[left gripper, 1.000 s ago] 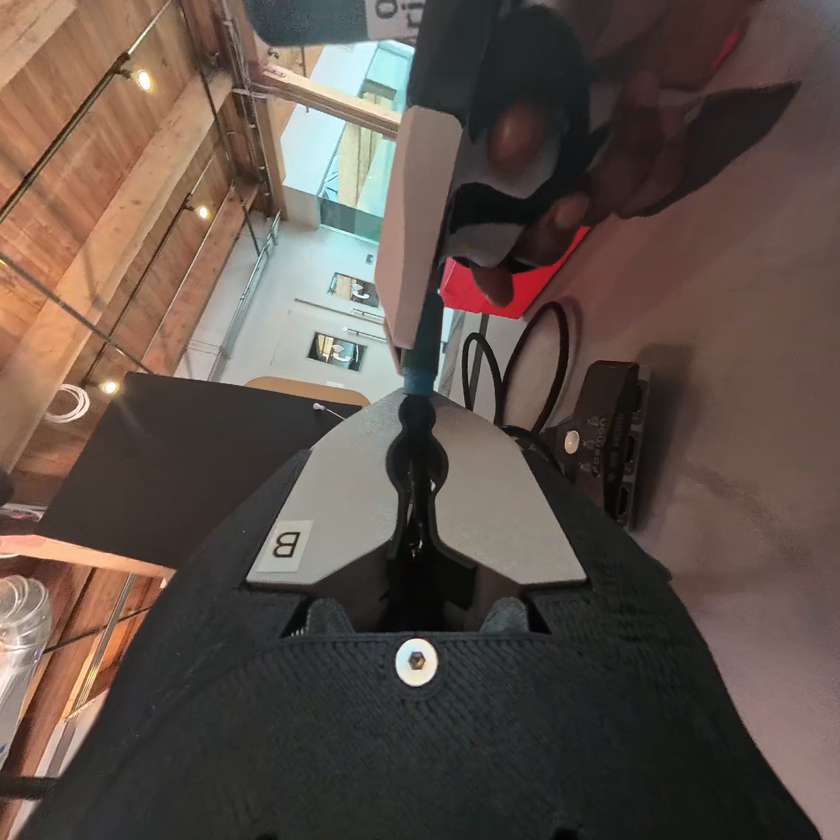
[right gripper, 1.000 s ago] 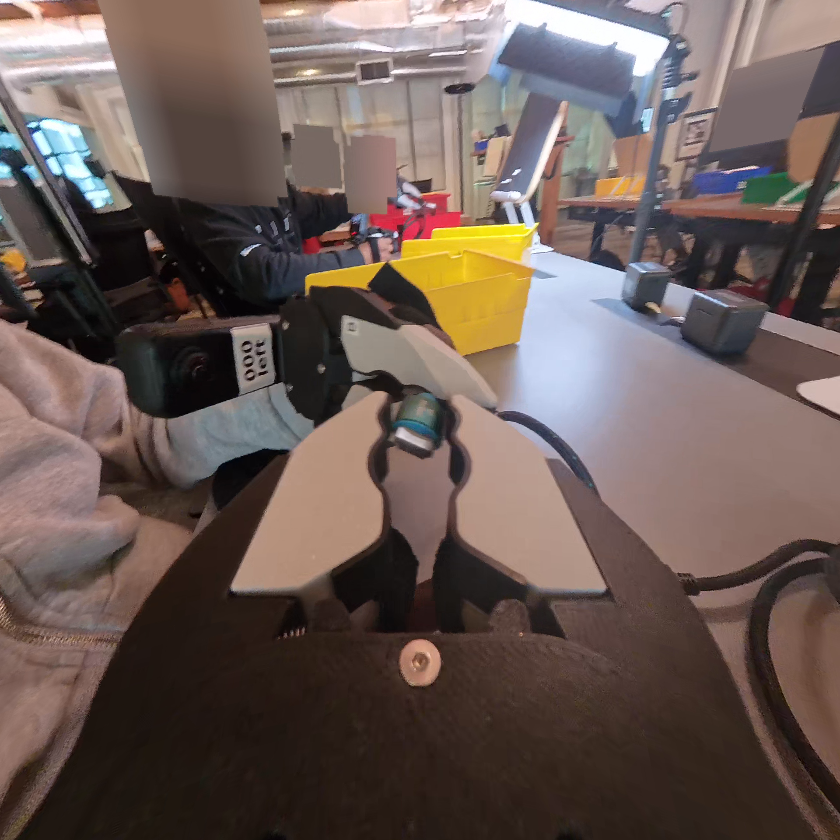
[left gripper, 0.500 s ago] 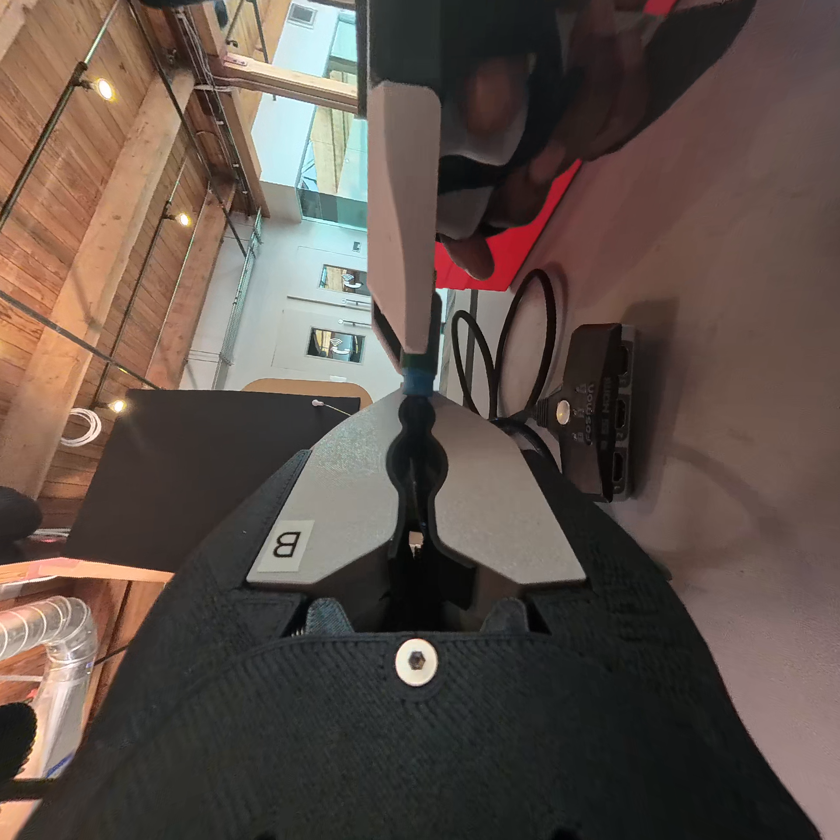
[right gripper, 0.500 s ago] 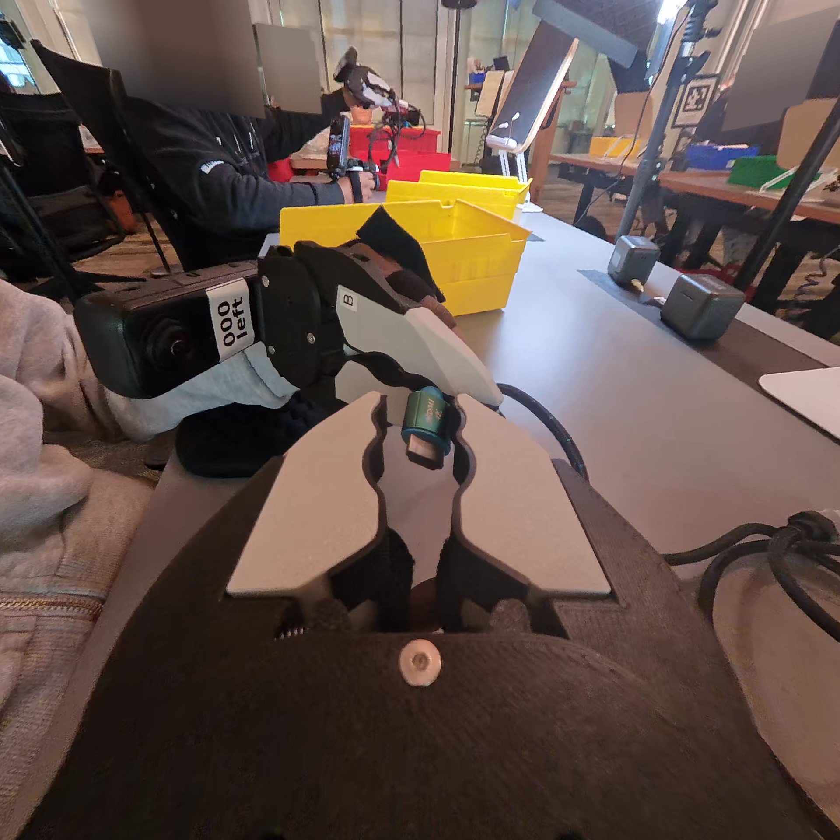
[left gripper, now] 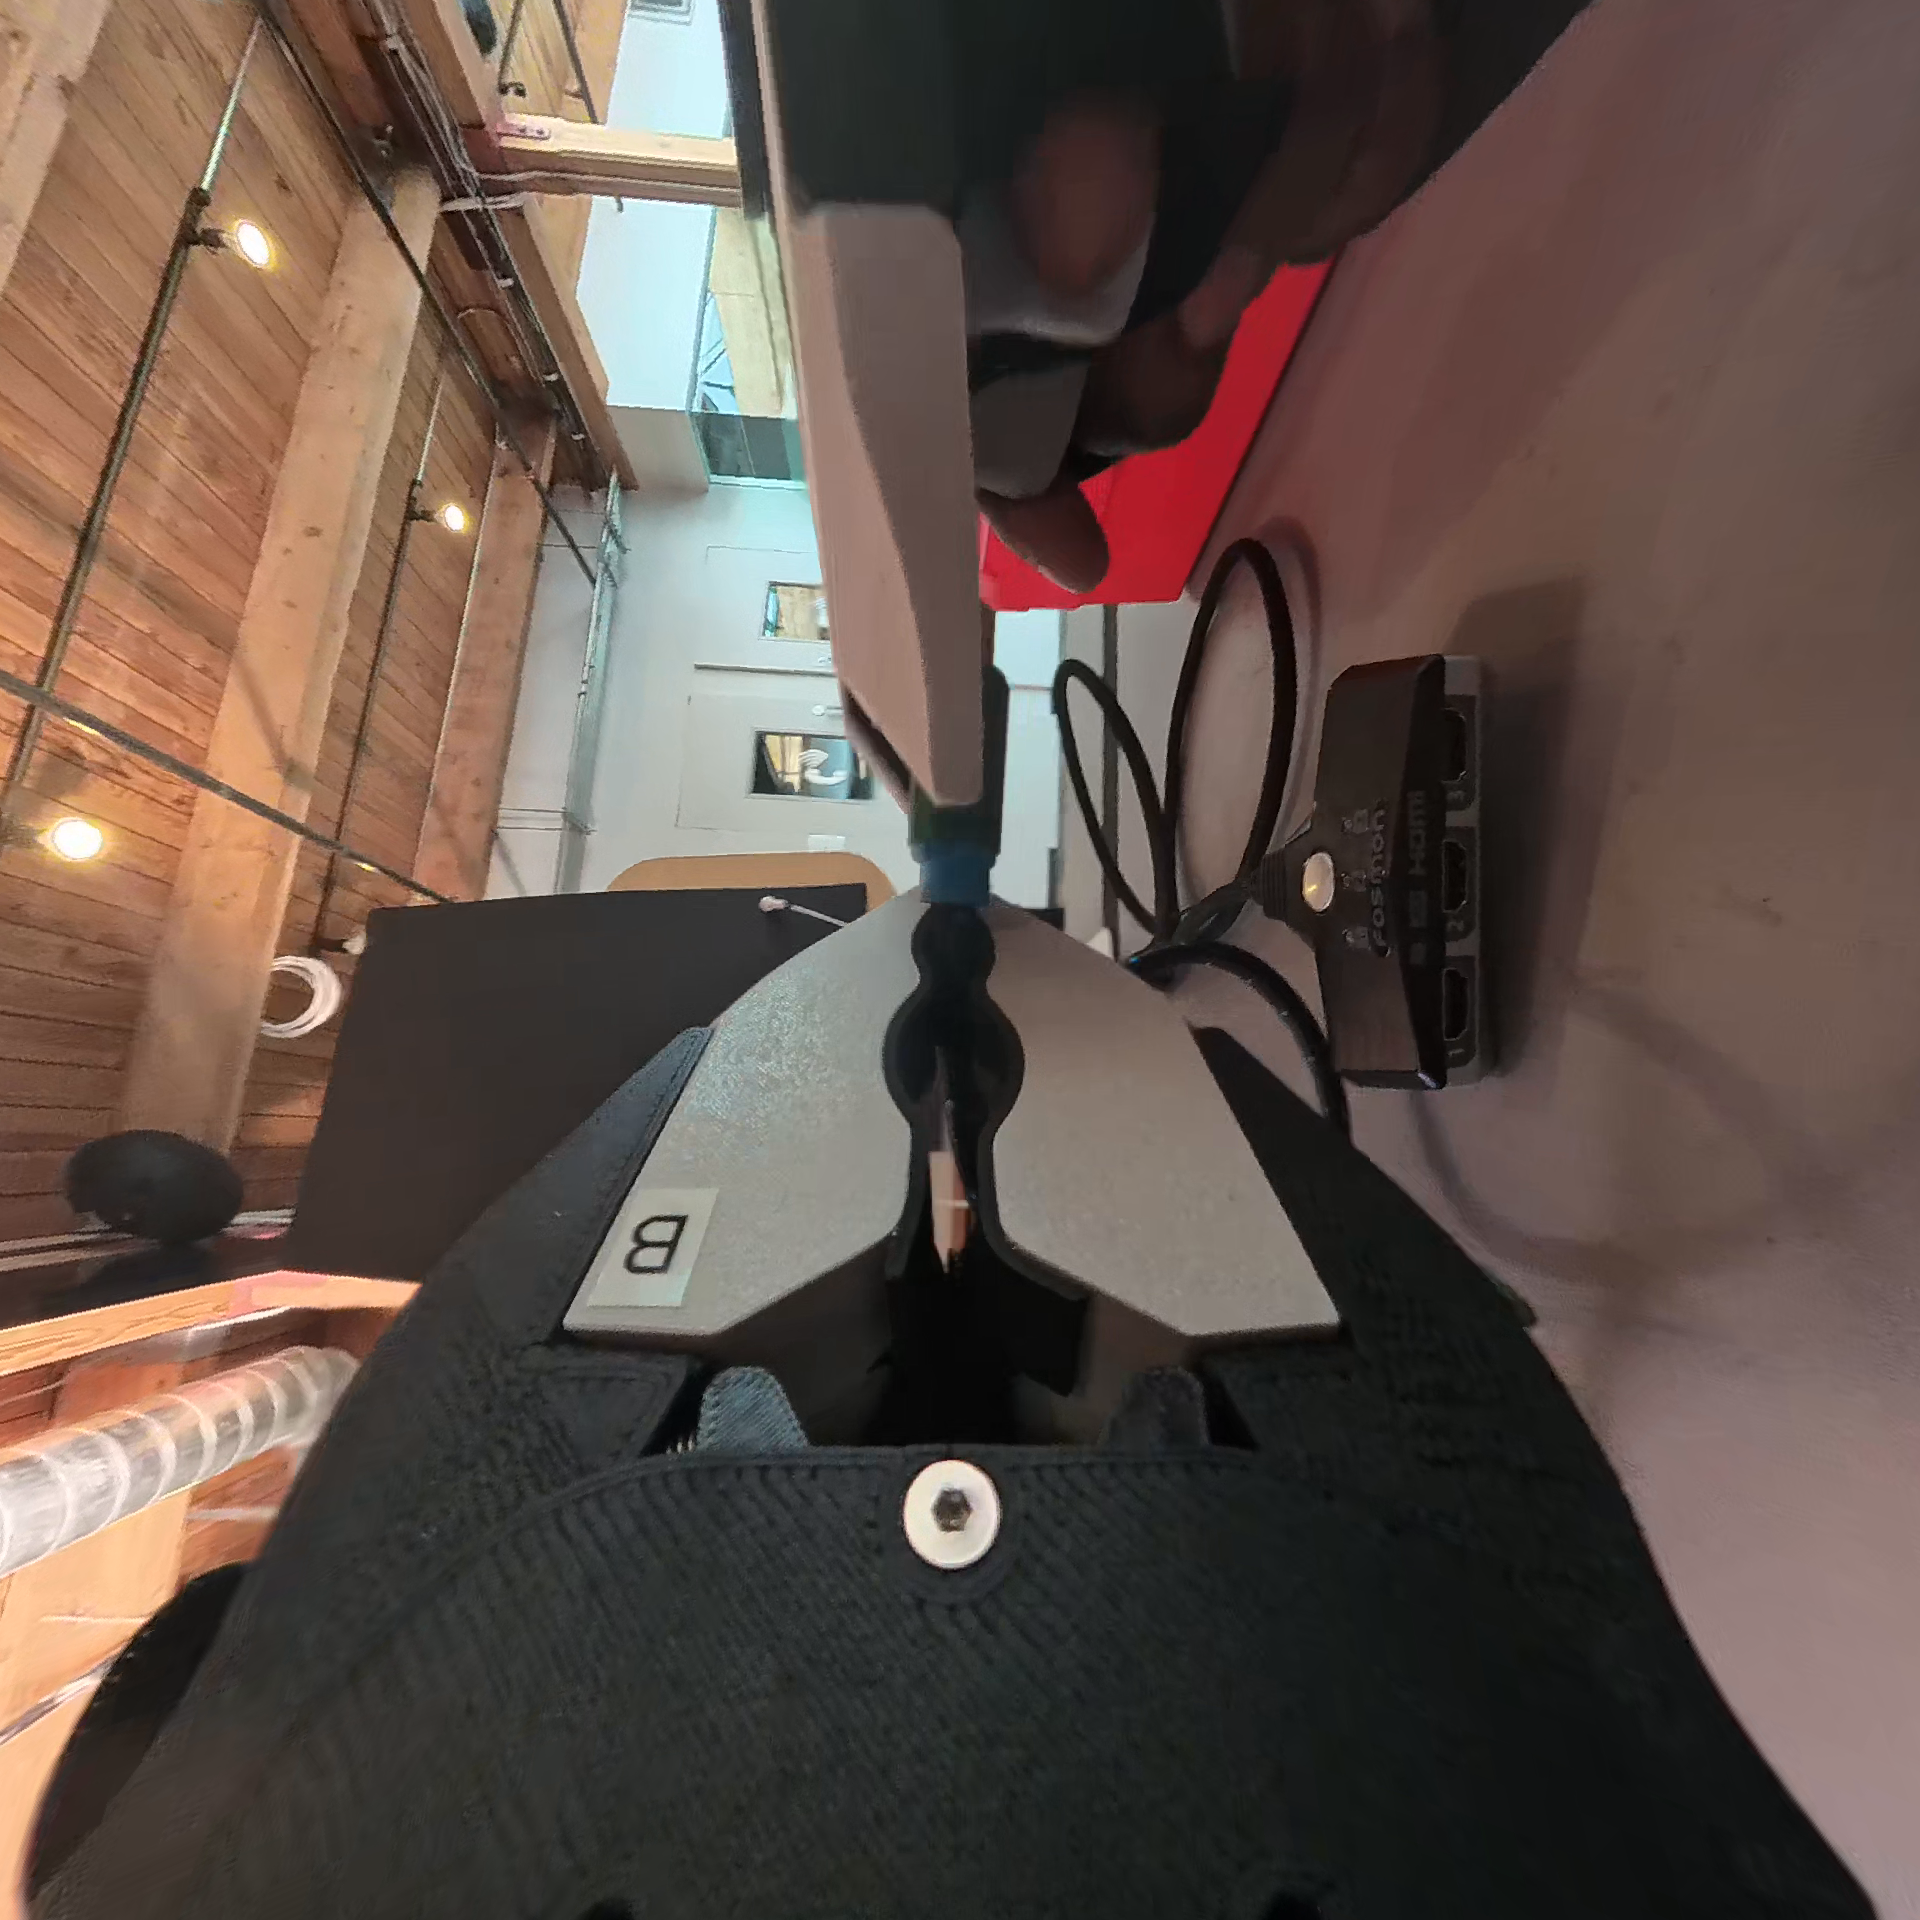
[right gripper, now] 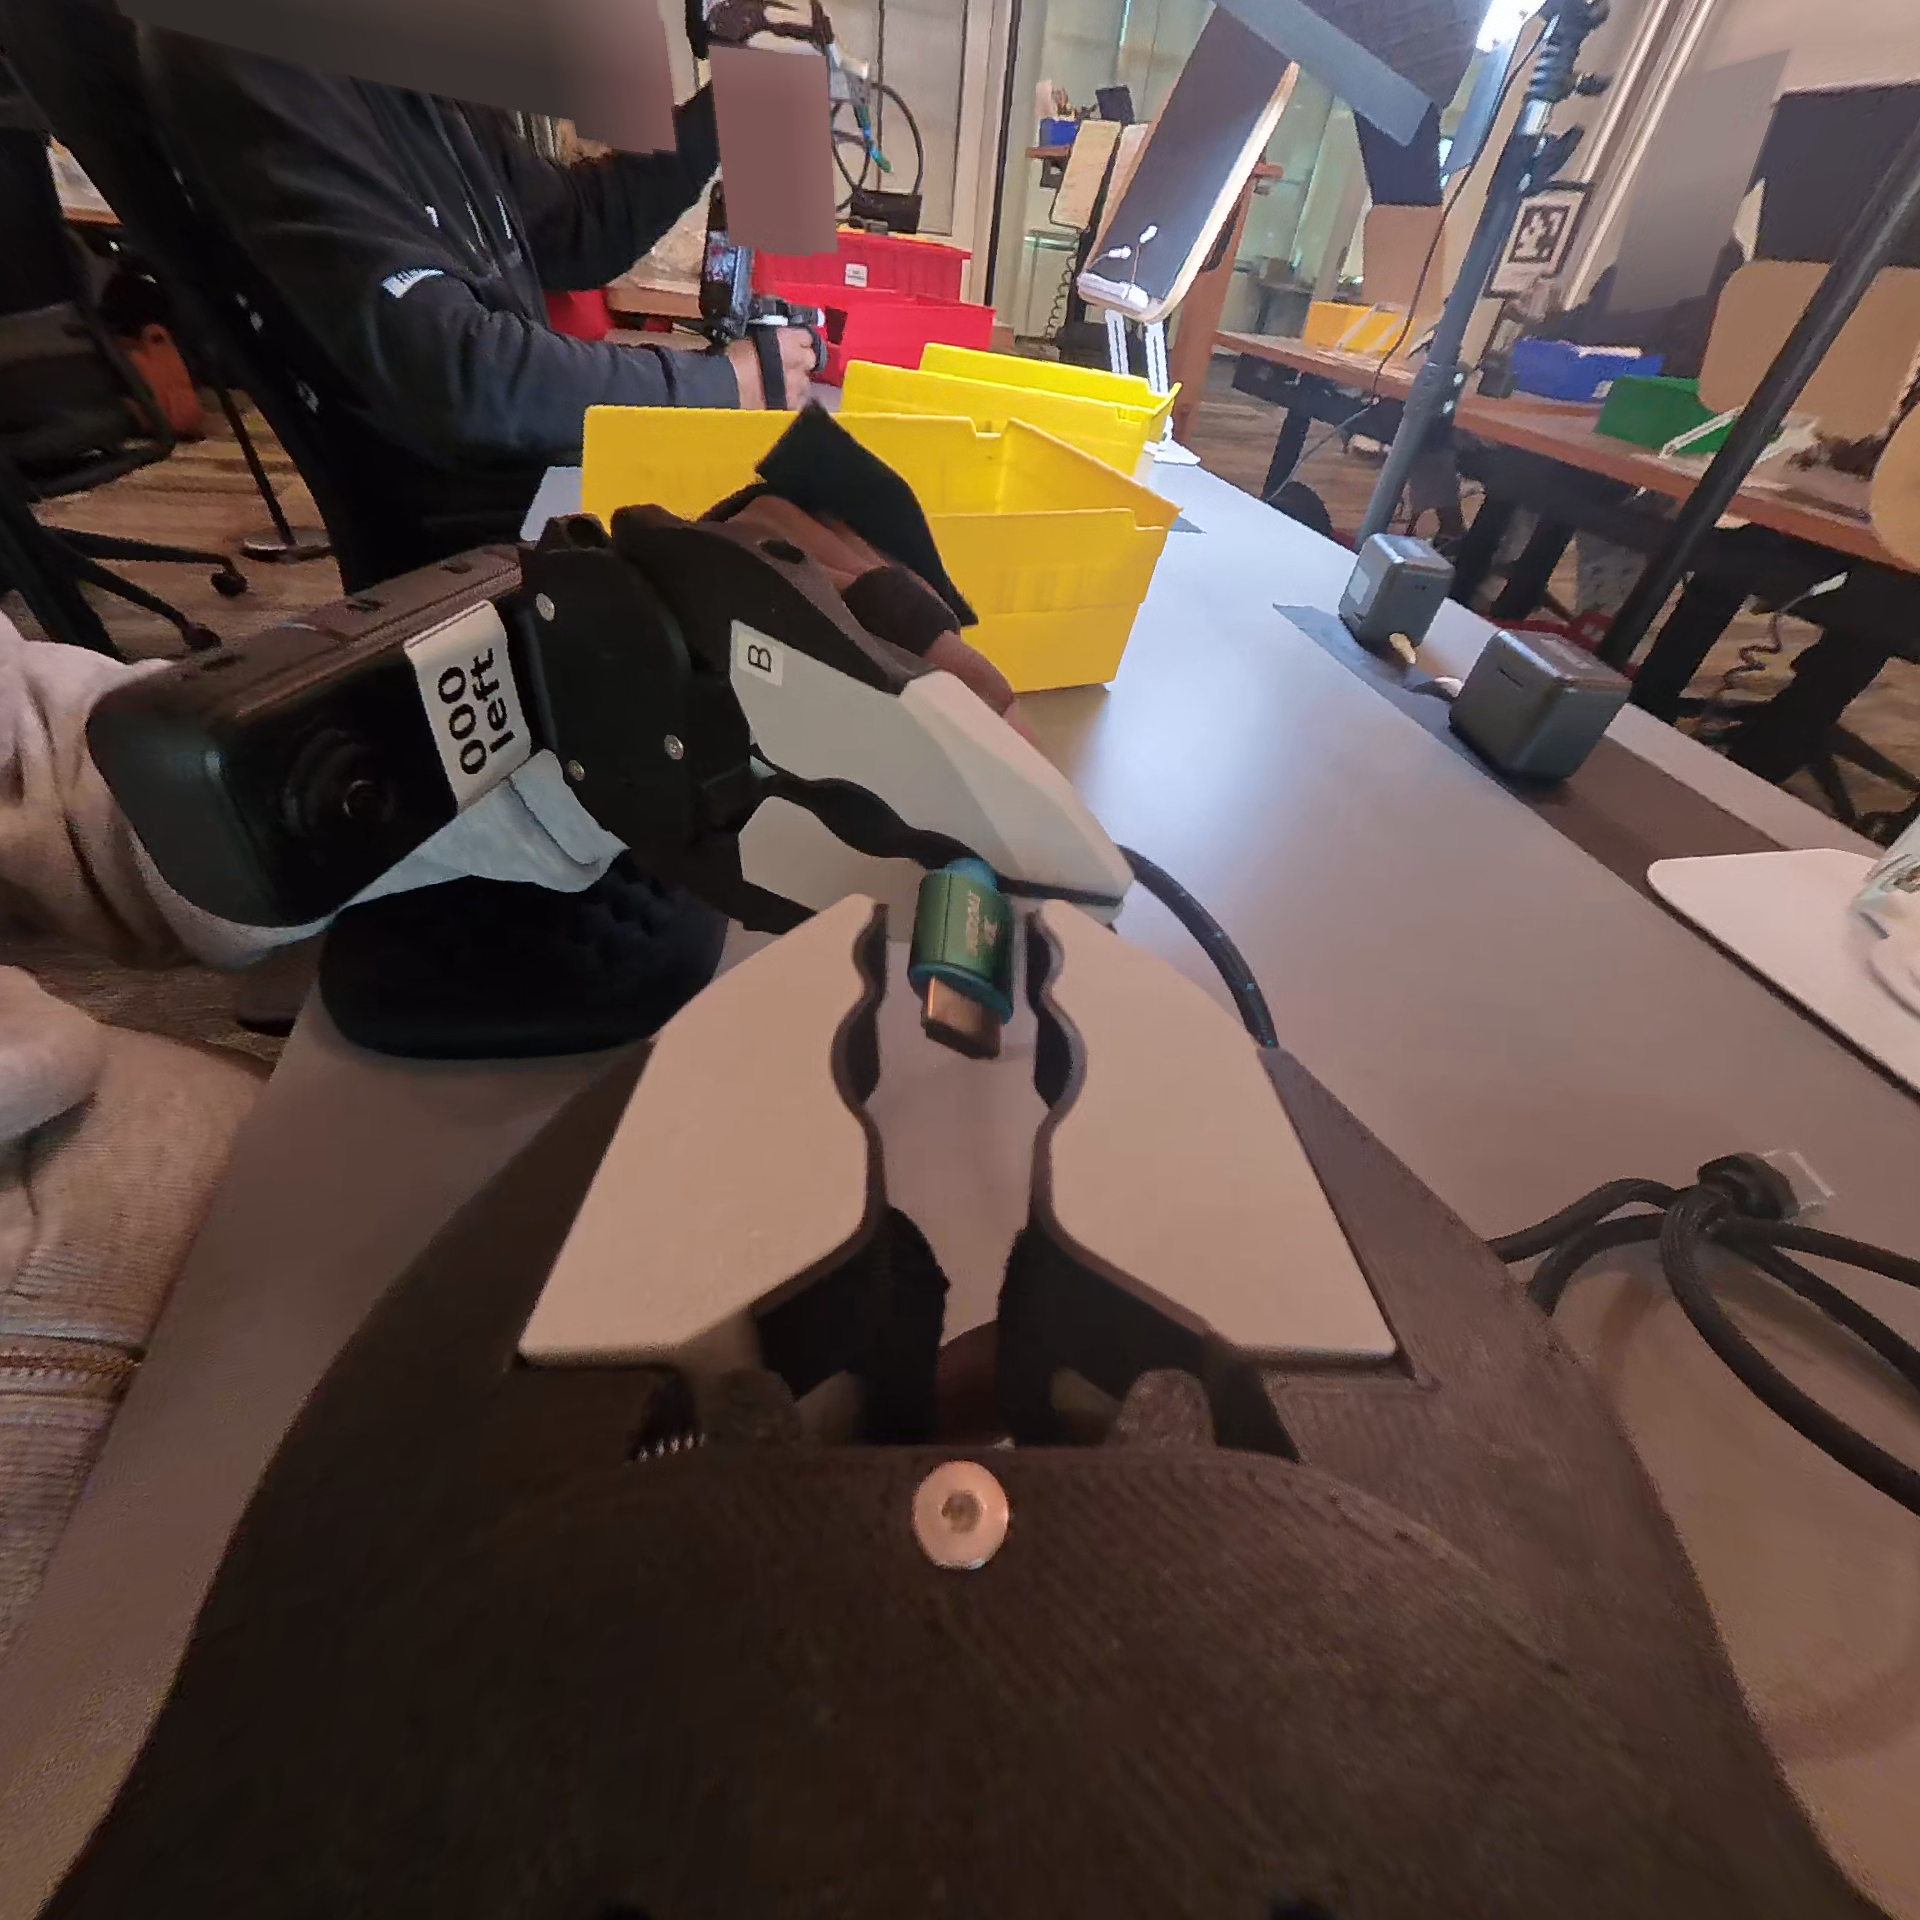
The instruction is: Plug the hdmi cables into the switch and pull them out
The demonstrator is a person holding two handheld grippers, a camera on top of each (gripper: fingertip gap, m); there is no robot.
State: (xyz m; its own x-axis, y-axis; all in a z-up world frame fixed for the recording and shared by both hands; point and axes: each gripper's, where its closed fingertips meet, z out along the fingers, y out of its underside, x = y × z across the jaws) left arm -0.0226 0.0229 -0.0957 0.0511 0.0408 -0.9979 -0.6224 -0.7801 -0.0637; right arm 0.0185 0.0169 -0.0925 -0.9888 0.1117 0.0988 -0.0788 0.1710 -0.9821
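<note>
left gripper (left gripper: 951, 914) over grey table (right gripper: 1351, 831) — wood-walled room.

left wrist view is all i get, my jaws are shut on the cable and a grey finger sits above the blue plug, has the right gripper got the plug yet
Observer: Not gripped. In the right wrist view the right gripper is open. The teal plug sits between its fingers with a gap on each side.
Operator: which way is the plug facing
Observer: Its metal tip points back toward the right gripper's camera, away from the left gripper.
Operator: anything behind my gripper
Observer: A yellow bin stands on the table behind it.
</note>
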